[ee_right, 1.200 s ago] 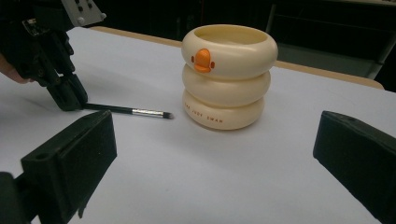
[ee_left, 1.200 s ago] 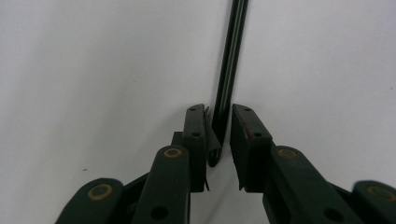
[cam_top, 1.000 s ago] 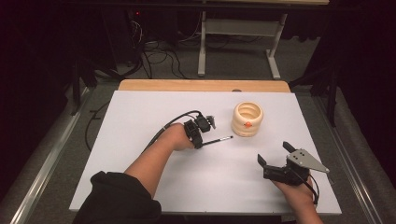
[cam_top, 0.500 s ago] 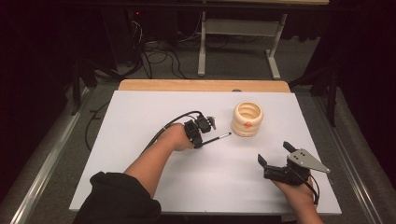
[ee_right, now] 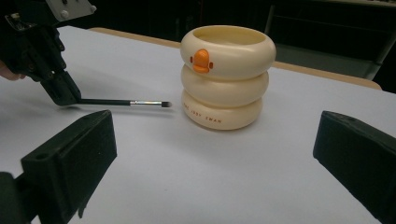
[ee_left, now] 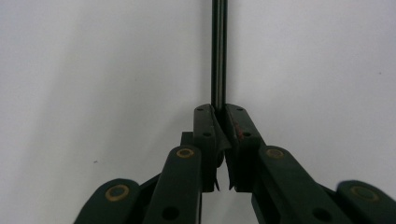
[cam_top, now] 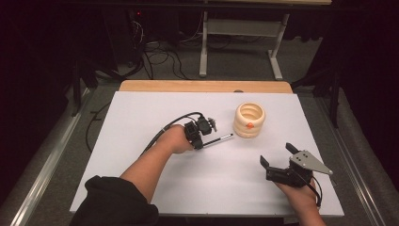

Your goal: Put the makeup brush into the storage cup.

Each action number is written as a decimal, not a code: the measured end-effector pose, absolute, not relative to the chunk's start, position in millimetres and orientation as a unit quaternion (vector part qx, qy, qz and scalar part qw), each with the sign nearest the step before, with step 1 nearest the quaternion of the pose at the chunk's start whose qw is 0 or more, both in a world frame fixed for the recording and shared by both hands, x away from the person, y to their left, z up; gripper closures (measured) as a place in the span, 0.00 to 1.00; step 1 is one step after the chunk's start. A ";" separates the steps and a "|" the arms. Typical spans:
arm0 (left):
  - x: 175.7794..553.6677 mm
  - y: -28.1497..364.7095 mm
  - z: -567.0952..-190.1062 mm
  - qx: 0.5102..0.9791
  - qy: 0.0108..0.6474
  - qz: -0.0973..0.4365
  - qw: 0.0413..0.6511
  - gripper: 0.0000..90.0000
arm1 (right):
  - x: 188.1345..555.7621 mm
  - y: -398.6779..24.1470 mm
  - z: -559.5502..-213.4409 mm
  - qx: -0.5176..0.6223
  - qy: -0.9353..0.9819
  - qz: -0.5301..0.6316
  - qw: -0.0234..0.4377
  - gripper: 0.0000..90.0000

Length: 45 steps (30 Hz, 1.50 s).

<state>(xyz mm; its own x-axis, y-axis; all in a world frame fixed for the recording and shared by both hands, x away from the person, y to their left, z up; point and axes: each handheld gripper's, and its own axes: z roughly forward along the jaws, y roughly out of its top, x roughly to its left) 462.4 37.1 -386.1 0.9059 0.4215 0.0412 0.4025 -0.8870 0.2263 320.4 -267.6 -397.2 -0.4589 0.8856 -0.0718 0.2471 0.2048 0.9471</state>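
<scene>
Gripping a brush beside the stacked-ring cup

Clamped on the black handle of a thin makeup brush (cam_top: 220,139), the left hand-held gripper (cam_top: 205,141) holds it low over the white tabletop (cam_top: 141,117), tip toward the cream ring-shaped cup (cam_top: 250,119); its inside is hidden. The right hand-held gripper (cam_top: 277,157) gapes wide, holding nothing.

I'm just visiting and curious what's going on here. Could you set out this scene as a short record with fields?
Surface: white table
Left gripper: shut on the thin black brush, gripping its handle end
Brush: about level, low over the table, tip pointing toward the holder
Right gripper: open, nothing between its jaws, near the table's front right
Holder: cream ringed cup with an orange duck mark, standing upright, open top
Brush and cup: apart, with a small gap between them
</scene>
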 end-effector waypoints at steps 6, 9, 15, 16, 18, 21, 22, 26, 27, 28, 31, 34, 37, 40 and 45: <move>457.1 49.5 -381.5 0.967 0.223 0.046 0.113 0.94 | 320.3 -267.3 -397.0 0.404 0.703 0.485 0.329 0.01; 454.5 60.0 -379.7 0.964 0.232 0.048 0.116 0.94 | 320.1 -267.1 -396.8 0.402 0.702 0.486 0.330 0.01; 446.1 85.7 -376.6 0.958 0.253 0.050 0.123 0.94 | 320.1 -266.9 -396.8 0.402 0.702 0.486 0.329 0.01; 443.3 93.4 -376.4 0.956 0.260 0.050 0.124 0.94 | 320.1 -266.8 -396.9 0.403 0.702 0.485 0.330 0.01; 441.1 98.7 -376.9 0.955 0.264 0.051 0.122 0.94 | 320.1 -266.6 -396.9 0.403 0.702 0.486 0.329 0.01; 435.8 114.1 -378.6 0.952 0.278 0.050 0.121 0.94 | 320.1 -265.9 -396.7 0.403 0.703 0.486 0.327 0.01; 435.8 114.1 -378.6 0.952 0.278 0.050 0.121 0.94 | 320.1 -265.7 -396.8 0.403 0.703 0.486 0.328 0.01; 426.7 129.8 -383.4 0.948 0.292 0.044 0.122 0.94 | 320.3 -265.1 -396.8 0.402 0.704 0.484 0.329 0.01; 426.7 129.8 -383.4 0.948 0.292 0.044 0.122 0.94 | 320.4 -264.8 -396.9 0.402 0.704 0.484 0.329 0.01; 424.9 131.5 -384.5 0.948 0.292 0.043 0.120 0.94 | 320.5 -264.6 -397.0 0.402 0.705 0.483 0.329 0.01; 419.4 137.0 -387.4 0.947 0.294 0.041 0.119 0.94 | 320.3 -264.4 -397.0 0.402 0.704 0.484 0.329 0.01; 417.2 140.1 -388.7 0.947 0.296 0.040 0.118 0.94 | 320.2 -264.2 -397.1 0.403 0.703 0.484 0.330 0.01; 415.2 143.0 -388.4 0.945 0.299 0.039 0.124 0.94 | 320.3 -264.2 -397.2 0.403 0.703 0.483 0.330 0.01; 412.6 146.0 -387.7 0.942 0.304 0.040 0.137 0.94 | 320.2 -264.3 -397.3 0.403 0.703 0.483 0.330 0.01; 408.8 154.4 -391.6 0.930 0.320 0.044 0.177 0.94 | 320.5 -264.8 -397.5 0.402 0.704 0.483 0.330 0.01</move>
<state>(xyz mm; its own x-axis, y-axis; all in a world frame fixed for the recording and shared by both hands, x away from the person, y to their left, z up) 408.8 154.4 -391.6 0.7913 0.6106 -0.0308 0.5794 -0.7328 0.3568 320.5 -264.8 -397.5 -0.4590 0.8852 -0.0755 0.2486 0.2096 0.9457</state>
